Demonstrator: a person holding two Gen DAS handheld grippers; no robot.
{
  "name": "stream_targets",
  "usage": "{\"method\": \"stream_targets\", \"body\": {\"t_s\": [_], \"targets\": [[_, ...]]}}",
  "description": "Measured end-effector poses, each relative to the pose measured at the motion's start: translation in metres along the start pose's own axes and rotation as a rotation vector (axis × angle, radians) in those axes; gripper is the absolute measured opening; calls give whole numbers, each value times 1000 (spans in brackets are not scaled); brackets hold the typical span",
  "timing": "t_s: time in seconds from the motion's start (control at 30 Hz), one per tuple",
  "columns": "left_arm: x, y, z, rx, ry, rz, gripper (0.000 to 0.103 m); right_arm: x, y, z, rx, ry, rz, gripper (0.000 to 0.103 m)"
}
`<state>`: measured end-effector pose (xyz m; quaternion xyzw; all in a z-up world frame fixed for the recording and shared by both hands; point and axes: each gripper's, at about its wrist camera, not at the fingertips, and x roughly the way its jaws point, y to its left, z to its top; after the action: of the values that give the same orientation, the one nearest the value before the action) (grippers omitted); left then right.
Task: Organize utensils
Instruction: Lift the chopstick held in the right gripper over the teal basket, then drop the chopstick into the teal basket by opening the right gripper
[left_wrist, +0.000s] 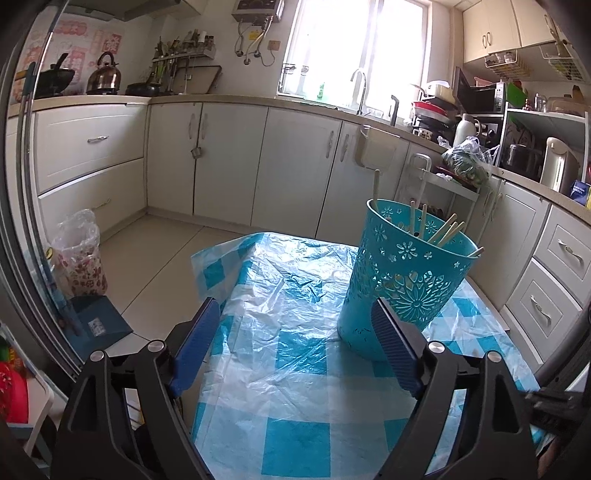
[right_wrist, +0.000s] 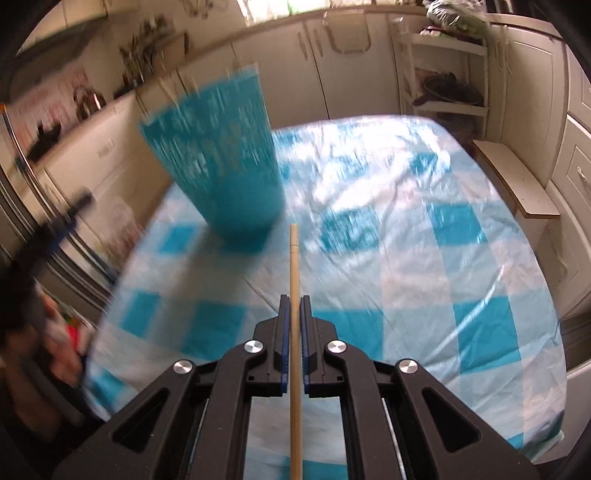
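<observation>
A teal perforated utensil holder (left_wrist: 406, 273) stands upright on the blue-checked tablecloth (left_wrist: 295, 369) and holds several wooden chopsticks (left_wrist: 445, 230). My left gripper (left_wrist: 295, 325) is open and empty, low over the table, with the holder just beyond its right finger (left_wrist: 395, 343). In the right wrist view my right gripper (right_wrist: 294, 306) is shut on a single wooden chopstick (right_wrist: 294, 266) that points forward toward the blurred holder (right_wrist: 221, 162). The left gripper (right_wrist: 62, 221) shows blurred at the left edge.
White kitchen cabinets (left_wrist: 229, 158) surround the table. A floral bag (left_wrist: 79, 254) and a blue dustpan (left_wrist: 99, 325) sit on the floor to the left. A white rack (right_wrist: 447, 70) and a low bench (right_wrist: 517, 177) stand beyond the table's right side.
</observation>
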<state>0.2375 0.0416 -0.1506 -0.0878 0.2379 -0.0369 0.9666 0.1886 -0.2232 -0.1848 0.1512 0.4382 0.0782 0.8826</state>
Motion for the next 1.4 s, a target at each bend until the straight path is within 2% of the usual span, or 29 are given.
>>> {"method": "stream_targets", "body": {"t_s": [0.1, 0.17, 0.33, 0.47, 0.53, 0.63, 0.8, 1.03, 1.27, 1.37, 1.4], "targets": [[2, 0, -2, -6, 8, 4, 81, -20, 15, 31, 11, -109, 77, 6], [3, -1, -2, -5, 9, 5, 81, -36, 31, 61, 3, -219, 125, 6], [3, -4, -3, 2, -2, 6, 82, -52, 62, 131, 6, -465, 174, 6], [3, -4, -2, -3, -6, 4, 83, -40, 81, 170, 11, -624, 135, 6], [3, -3, -2, -8, -6, 3, 84, -28, 84, 179, 29, -673, 106, 6], [4, -1, -1, -19, -3, -1, 85, -5, 83, 184, 62, -675, 67, 6], [5, 1, 1, -36, 5, -12, 86, 27, 82, 171, 66, -616, 10, 6], [6, 2, 1, -47, 11, -18, 87, 36, 89, 151, 6, -599, -3, 6], [7, 4, 1, -45, 18, -11, 89, 30, 85, 126, -77, -514, 23, 7], [5, 2, 3, -38, 30, -13, 90, 13, 81, 109, -110, -485, 24, 19], [3, 0, 5, -31, 29, -12, 92, 4, 77, 102, -104, -479, 19, 33]]}}
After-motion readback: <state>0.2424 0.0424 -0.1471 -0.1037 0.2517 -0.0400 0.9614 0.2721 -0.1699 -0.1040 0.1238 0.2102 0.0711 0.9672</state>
